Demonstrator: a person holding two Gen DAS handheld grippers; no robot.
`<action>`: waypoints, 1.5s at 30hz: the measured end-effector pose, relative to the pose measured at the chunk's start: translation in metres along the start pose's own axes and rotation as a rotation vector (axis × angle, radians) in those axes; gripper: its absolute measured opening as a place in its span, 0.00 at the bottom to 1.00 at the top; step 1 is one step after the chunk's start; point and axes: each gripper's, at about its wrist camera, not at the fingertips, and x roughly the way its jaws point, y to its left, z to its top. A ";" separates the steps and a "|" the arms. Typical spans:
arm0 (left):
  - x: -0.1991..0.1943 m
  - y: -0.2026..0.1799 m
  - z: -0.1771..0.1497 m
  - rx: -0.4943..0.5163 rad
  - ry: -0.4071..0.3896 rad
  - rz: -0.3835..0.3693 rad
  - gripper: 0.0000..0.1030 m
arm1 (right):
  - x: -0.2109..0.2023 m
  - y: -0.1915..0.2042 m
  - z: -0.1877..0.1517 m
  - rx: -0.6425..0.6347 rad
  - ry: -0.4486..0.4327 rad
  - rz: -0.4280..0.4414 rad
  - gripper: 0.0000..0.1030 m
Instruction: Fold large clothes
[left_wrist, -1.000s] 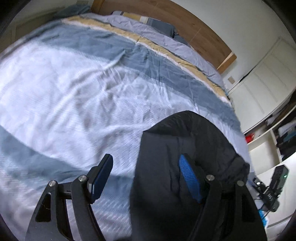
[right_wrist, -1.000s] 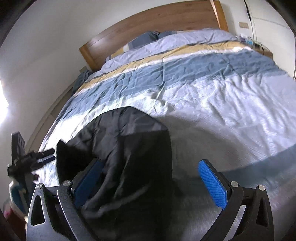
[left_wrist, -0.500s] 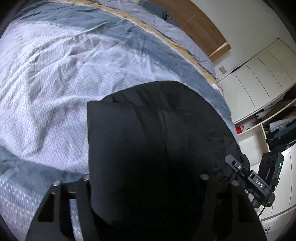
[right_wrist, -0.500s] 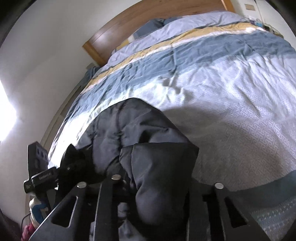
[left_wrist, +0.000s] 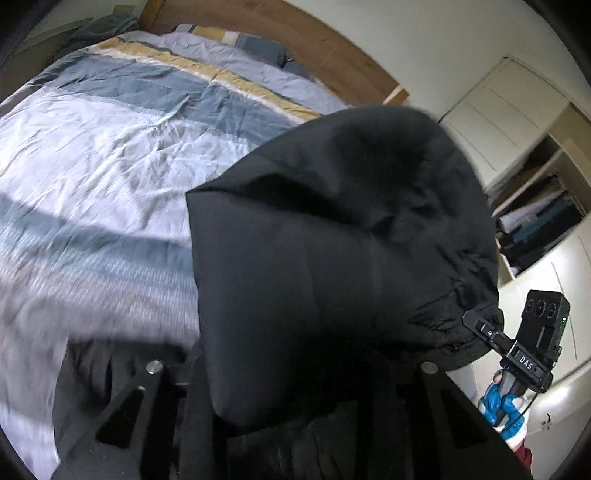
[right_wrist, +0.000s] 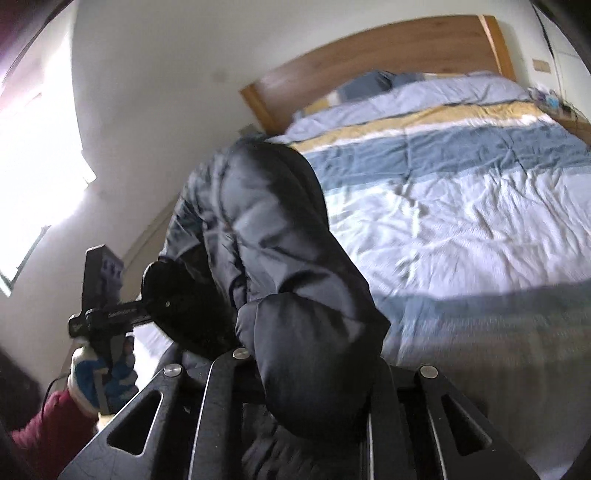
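Black padded jacket (left_wrist: 343, 258) hangs bunched between both tools above the striped bed (left_wrist: 110, 155). Left tool (left_wrist: 295, 373) is closing its jaws on a fold of the jacket; fabric hides its pads. Right tool (right_wrist: 314, 373) is clamped tight on another fold, near the wooden headboard (right_wrist: 388, 55).

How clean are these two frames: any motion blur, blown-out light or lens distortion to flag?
Left wrist view: the striped duvet smears at lower left, the black padded jacket is underexposed, nearly featureless. Right wrist view: the window is blown out white, the wooden headboard bows from fisheye, the near duvet blurs.
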 end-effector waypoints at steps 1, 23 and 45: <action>-0.013 -0.003 -0.012 0.010 -0.002 -0.006 0.26 | -0.014 0.007 -0.011 -0.008 -0.003 0.010 0.19; -0.091 0.005 -0.227 0.105 -0.010 0.015 0.39 | -0.078 0.030 -0.224 0.009 0.092 -0.006 0.33; -0.177 0.020 -0.322 0.056 0.071 0.174 0.57 | -0.118 0.051 -0.268 -0.123 0.141 -0.100 0.73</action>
